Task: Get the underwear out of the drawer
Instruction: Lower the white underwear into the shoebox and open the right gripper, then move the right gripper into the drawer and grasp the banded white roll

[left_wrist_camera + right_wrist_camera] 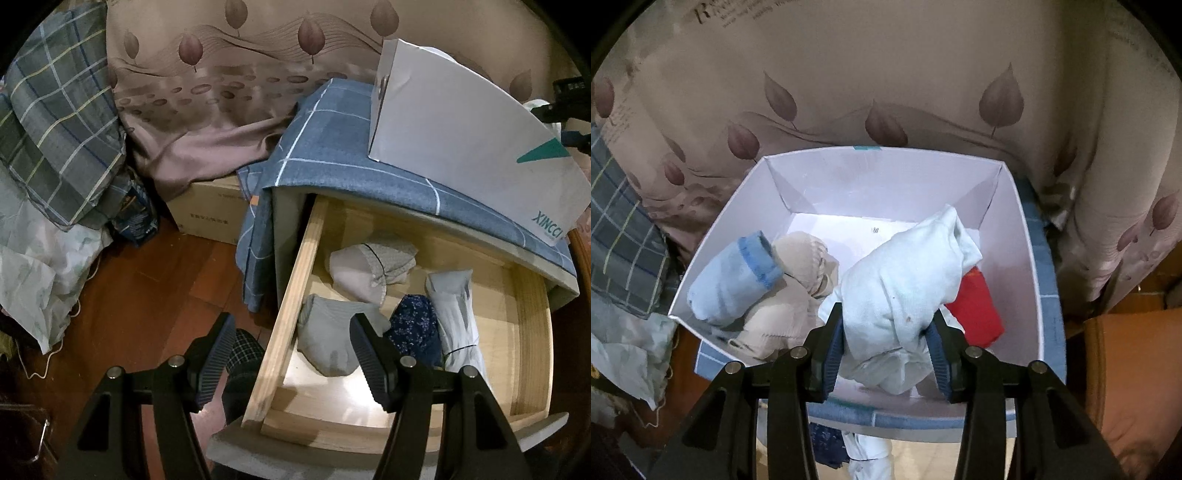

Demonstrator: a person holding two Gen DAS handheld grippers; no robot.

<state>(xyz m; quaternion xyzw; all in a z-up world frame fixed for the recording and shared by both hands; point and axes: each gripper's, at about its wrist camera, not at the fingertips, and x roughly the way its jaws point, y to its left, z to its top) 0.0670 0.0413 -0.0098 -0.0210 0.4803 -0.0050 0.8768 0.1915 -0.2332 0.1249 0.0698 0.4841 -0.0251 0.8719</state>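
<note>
While the right gripper (884, 345) hangs over a white cardboard box (1027, 258), a pale white rolled pair of underwear (905, 280) sits between its two blue-padded fingers, which press on the bundle's lower sides. That bundle lies toward the box's near right, with a red garment (979, 306) just beside it against the right wall. A light blue roll (735, 284) and a beige piece (798, 291) lie at the near left corner. The left gripper (291, 354) stands wide apart and empty over the front left corner of the open wooden drawer (291, 280). Inside the drawer, a grey folded pair (328, 339) lies just beyond its right finger, with a dark blue floral pair (417, 328) beside that.
</note>
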